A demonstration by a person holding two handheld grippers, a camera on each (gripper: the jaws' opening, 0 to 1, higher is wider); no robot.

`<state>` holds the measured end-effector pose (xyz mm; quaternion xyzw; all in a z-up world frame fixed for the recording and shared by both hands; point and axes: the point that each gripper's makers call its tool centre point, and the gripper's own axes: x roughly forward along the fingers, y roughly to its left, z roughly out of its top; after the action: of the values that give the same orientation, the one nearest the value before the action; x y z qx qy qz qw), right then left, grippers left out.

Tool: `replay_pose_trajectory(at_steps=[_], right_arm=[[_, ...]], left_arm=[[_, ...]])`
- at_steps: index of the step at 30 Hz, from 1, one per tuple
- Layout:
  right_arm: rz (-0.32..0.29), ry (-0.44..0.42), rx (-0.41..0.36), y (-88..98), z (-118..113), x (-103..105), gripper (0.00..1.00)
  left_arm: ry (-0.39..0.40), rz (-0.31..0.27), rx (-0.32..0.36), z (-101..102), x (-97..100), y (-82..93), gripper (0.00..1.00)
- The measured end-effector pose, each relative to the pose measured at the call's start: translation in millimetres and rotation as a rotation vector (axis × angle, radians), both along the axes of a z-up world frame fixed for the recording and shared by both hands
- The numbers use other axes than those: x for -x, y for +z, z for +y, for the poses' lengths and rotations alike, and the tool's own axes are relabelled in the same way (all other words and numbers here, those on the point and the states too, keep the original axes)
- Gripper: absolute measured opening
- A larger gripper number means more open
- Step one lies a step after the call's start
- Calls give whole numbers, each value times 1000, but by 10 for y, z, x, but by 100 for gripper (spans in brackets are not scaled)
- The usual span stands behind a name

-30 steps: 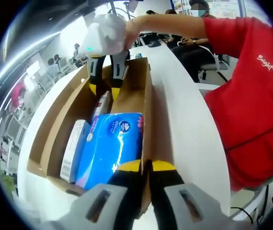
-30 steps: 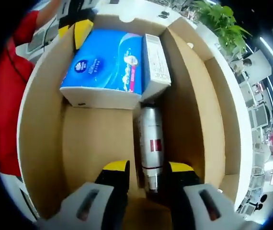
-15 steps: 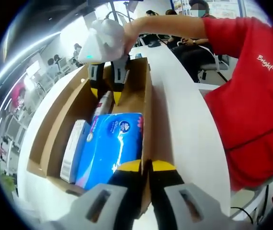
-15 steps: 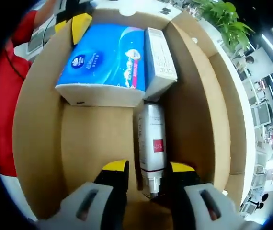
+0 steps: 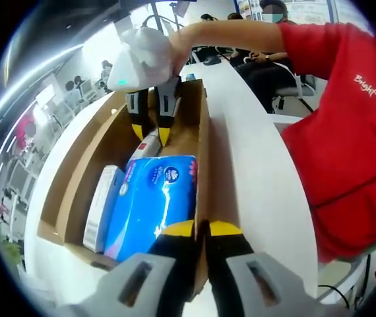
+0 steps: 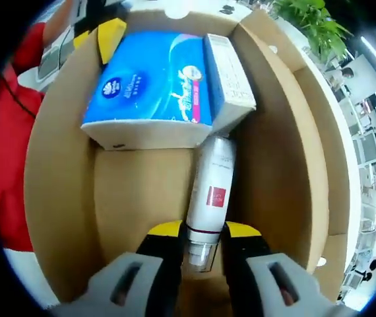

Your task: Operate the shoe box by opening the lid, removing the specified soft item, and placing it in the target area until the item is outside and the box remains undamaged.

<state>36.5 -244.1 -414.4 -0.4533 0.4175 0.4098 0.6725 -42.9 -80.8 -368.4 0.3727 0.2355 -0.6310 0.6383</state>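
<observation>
In the left gripper view, your left gripper [image 5: 201,230] rises at 6 o'clock with its jaws pinched together on the near wall of the shoe box [image 5: 204,148], steadying it as it did a second ago; the lid is already off and the box sits on the white table [image 5: 257,191]. The blue tissue pack [image 5: 152,201], which I take for the soft item, lies just above your jaws toward 11 o'clock, with a white carton [image 5: 102,205] beside it at 9 o'clock. At 12 o'clock your right gripper [image 5: 155,132] has dipped lower into the far end, around the silver bottle [image 5: 150,140]. In the right gripper view the change is plainer: the bottle [image 6: 209,198] lay a little to one side of the right gripper [image 6: 204,234] a second ago, and now its cap sits between the two yellow-tipped jaws, which have narrowed round it, though I cannot tell whether they have fully gripped it. The tissue pack [image 6: 152,89] is untouched at 11 o'clock, against the carton [image 6: 231,82]. So you are closing on the hard bottle while the soft pack is still in the box.
</observation>
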Motion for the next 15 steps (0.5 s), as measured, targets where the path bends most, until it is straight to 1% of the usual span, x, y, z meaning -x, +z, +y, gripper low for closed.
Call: replay_pose_trajectory(at_steps=[2, 5, 6, 8, 10, 11, 13, 14, 15], right_arm=[[15, -19, -15, 4, 17, 38, 22], [15, -34, -19, 2, 14, 46, 22], [20, -63, -23, -4, 5, 48, 22], [26, -89, -25, -13, -3, 28, 22], [19, -68, -17, -8, 6, 49, 22], [43, -36, 4, 2, -8, 107, 22], [35, -32, -7, 45, 4, 114, 21], [34, -54, -30, 87, 12, 106, 21], [37, -50, -30, 116, 27, 128, 21]], left_arm=[[0, 0, 0, -4, 3, 4, 5], [0, 0, -1, 0, -1, -4, 5], [0, 0, -1, 4, -1, -8, 5], [1, 0, -1, 8, -3, -13, 5], [0, 0, -2, 13, -5, -18, 5], [1, 0, -1, 12, -4, -18, 5], [0, 1, -2, 18, -6, -26, 5], [1, 2, -2, 20, -7, -28, 5], [2, 4, -4, 22, -7, -29, 5]])
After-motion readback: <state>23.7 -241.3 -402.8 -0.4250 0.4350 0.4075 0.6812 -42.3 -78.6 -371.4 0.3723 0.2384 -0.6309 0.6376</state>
